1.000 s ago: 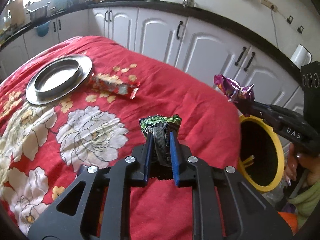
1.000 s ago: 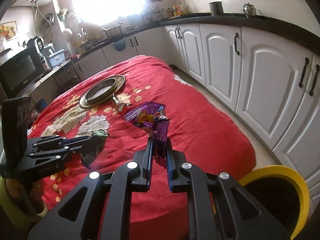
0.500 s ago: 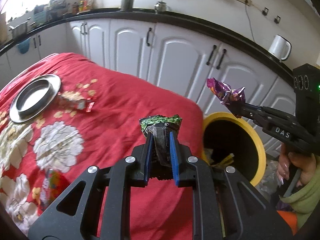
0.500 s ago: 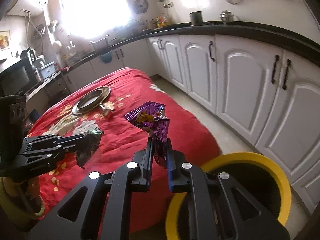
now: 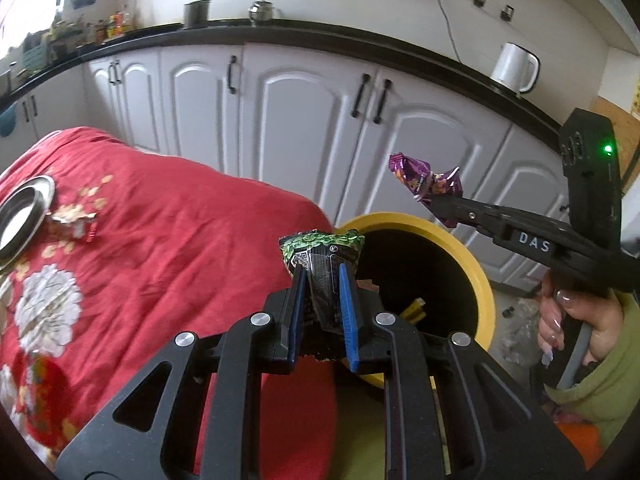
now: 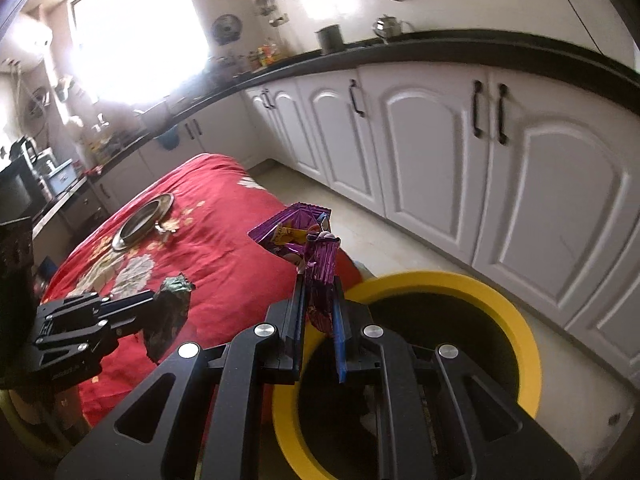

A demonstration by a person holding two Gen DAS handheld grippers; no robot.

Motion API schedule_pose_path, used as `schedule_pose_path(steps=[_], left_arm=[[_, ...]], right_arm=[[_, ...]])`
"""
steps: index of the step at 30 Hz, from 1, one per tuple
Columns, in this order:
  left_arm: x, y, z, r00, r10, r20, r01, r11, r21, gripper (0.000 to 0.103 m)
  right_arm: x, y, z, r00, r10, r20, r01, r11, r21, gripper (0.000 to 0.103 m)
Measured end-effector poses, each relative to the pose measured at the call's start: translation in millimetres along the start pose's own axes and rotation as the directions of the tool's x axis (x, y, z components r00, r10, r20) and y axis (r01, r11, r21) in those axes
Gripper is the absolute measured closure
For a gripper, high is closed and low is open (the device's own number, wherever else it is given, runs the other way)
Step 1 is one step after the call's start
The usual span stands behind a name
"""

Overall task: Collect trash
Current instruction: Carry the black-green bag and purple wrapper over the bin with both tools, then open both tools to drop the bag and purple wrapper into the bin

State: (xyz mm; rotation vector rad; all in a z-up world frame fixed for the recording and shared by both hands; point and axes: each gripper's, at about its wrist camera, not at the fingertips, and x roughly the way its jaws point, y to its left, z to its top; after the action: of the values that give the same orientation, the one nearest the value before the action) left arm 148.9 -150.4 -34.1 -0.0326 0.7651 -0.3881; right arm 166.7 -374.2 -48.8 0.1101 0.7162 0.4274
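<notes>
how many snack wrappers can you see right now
3, maybe more hidden: green wrapper in the left gripper, purple wrapper in the right gripper, one beside the steel plate.

White letters "DAS" stand on the side of the right gripper (image 5: 434, 204); the green wrapper (image 5: 320, 252) bears a QR code, its other print unreadable

A crumpled green-and-black wrapper (image 5: 320, 258) stands upright at the rim of the yellow bin (image 5: 482, 280), at its 9 o'clock, while a crinkled purple wrapper (image 6: 308, 248) is held above the bin's 10 o'clock edge, and a silvery wrapper (image 5: 76, 222) lies flat on the red-clothed worktop.
</notes>
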Motion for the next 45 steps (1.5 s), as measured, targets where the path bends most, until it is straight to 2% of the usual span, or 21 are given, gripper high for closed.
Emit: schedule_pose_path(steps=[11, 16, 21, 35, 38, 40, 44, 45], left_arm=[[32, -33, -9, 0.995, -0.079, -0.067, 0.083, 0.995, 0.05, 0.091], [46, -45, -14, 0.989, -0.11, -0.103, 0.116, 0.992, 0.057, 0.091], [58, -53, -18, 0.983, -0.125, -0.133, 0.134, 0.989, 0.066, 0.091], [78, -64, -23, 0.976, -0.124, -0.18, 0.142, 0.986, 0.091, 0.088], [80, -65, -23, 0.976, -0.12, -0.184, 0.138, 0.986, 0.091, 0.083], [80, -65, -24, 0.976, -0.119, -0.183, 0.137, 0.987, 0.089, 0.065], [79, -63, -25, 0.978, -0.114, -0.176, 0.13, 0.988, 0.082, 0.053], [79, -62, -25, 0.978, -0.114, -0.174, 0.129, 0.989, 0.078, 0.047]], right_arm=[[-6, -52, -22, 0.996, -0.073, -0.054, 0.079, 0.989, 0.123, 0.091], [-4, -65, -29, 0.994, -0.075, -0.078, 0.086, 0.984, 0.153, 0.091], [-2, -73, -33, 0.992, -0.07, -0.106, 0.087, 0.981, 0.171, 0.091], [-3, -91, -36, 0.991, -0.065, -0.113, 0.091, 0.968, 0.236, 0.088], [-7, -95, -35, 0.992, -0.074, -0.099, 0.097, 0.963, 0.25, 0.081], [-10, -97, -35, 0.993, -0.08, -0.089, 0.1, 0.96, 0.26, 0.077], [-14, -99, -34, 0.994, -0.088, -0.069, 0.104, 0.957, 0.271, 0.069], [-15, -99, -33, 0.994, -0.09, -0.066, 0.104, 0.957, 0.271, 0.068]])
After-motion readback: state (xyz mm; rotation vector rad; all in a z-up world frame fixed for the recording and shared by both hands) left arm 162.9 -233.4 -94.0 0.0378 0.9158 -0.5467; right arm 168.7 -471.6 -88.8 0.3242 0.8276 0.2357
